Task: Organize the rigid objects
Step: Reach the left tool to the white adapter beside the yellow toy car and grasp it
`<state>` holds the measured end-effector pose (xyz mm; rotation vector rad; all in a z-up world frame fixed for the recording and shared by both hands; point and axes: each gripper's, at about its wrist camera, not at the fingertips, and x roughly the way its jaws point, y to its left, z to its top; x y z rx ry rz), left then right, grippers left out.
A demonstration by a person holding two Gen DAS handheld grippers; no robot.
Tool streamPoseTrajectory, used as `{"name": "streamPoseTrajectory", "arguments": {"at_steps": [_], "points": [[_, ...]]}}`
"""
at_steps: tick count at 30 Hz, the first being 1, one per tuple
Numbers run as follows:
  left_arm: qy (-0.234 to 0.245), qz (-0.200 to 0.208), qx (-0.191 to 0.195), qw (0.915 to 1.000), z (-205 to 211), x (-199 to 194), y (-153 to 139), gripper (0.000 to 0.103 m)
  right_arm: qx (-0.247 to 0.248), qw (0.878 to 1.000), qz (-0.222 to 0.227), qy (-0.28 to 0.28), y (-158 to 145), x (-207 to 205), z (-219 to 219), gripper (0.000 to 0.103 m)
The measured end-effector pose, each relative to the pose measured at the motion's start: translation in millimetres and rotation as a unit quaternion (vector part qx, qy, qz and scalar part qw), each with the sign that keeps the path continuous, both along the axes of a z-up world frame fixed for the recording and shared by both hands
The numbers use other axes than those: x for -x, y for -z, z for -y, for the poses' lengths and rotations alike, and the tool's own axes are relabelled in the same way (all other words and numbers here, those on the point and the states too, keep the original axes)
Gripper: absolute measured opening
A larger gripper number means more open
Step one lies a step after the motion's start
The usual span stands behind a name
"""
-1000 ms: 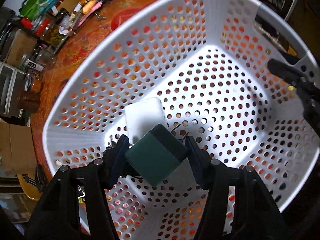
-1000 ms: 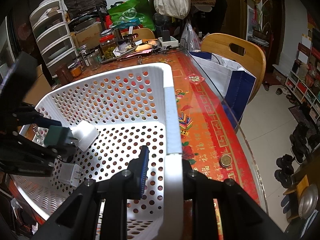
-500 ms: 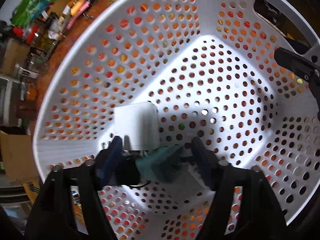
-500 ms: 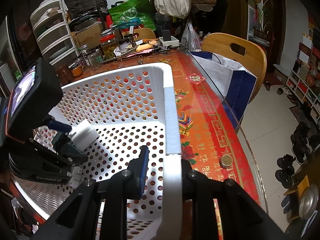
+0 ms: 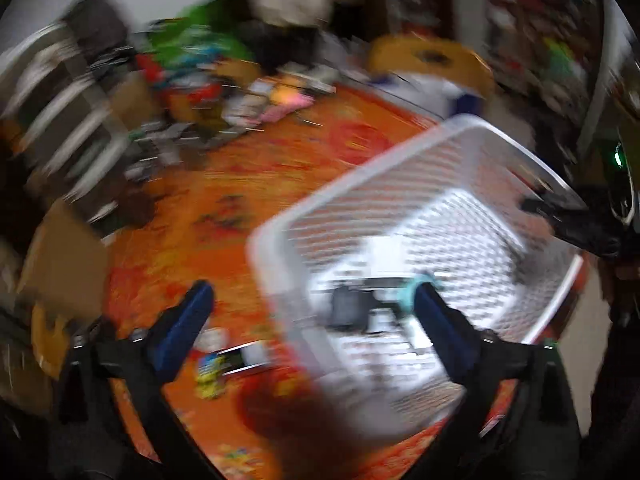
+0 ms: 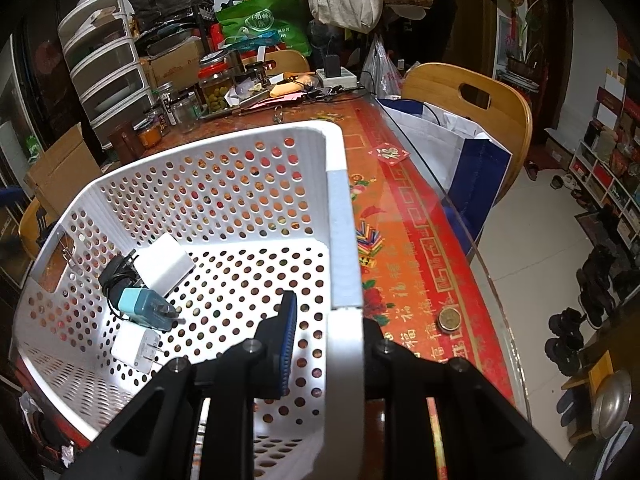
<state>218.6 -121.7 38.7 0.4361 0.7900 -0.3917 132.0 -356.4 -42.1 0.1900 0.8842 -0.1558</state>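
Left gripper (image 5: 308, 312) apparently spread, empty.

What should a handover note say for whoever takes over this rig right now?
Left gripper: open, nothing between its fingers; its jaws have just been opening, letting go of the teal charger.
Right gripper: shut on the rim of the white basket, steadying it.
In the basket: the teal charger lies beside a large white adapter, a small white charger and a black cable.
Done: teal charger dropped in.
Left: small items on the orange tablecloth beside the basket, too blurred to identify; check them next.
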Motion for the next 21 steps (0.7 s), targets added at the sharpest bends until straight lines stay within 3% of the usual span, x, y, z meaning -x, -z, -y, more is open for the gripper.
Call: {"name": "streamPoseTrajectory", "arguments": {"at_steps": [2, 4, 6, 11, 14, 17, 21], "points": [[-0.049, 0.006, 0.001, 0.9988, -41.0, -12.8, 1.7, 0.103, 0.0, 1.0, 0.0, -0.001, -0.1, -0.5, 0.4, 0.02], [-0.097, -0.013, 0.006, 0.9952, -79.9, -34.6, 14.6, 0.103, -0.001, 1.0, 0.0, -0.002, -0.1, -0.5, 0.6, 0.02], [-0.147, -0.054, 0.014, 0.9875, -117.1, -68.9, 42.4, 0.103, 0.001, 1.0, 0.0, -0.003, -0.2, -0.8, 0.5, 0.02], [-0.213, -0.125, 0.037, 0.9683, -166.9, -138.7, 107.7, 0.103, 0.002, 1.0, -0.002, -0.002, -0.6, -1.5, 0.7, 0.02], [-0.233, -0.16, 0.074, 0.9565, -179.7, -160.6, 136.8, 0.103, 0.003, 1.0, -0.003, -0.002, -0.5, -1.7, 0.6, 0.02], [-0.25, -0.175, 0.075, 0.9495, -180.3, -178.9, 159.5, 0.102, 0.005, 1.0, -0.005, -0.002, -0.5, -1.9, 0.4, 0.02], [-0.264, -0.191, 0.08, 0.942, -179.9, -189.5, 182.6, 0.094, 0.005, 1.0, -0.005, -0.003, -0.5, -1.9, 0.1, 0.02]]}}
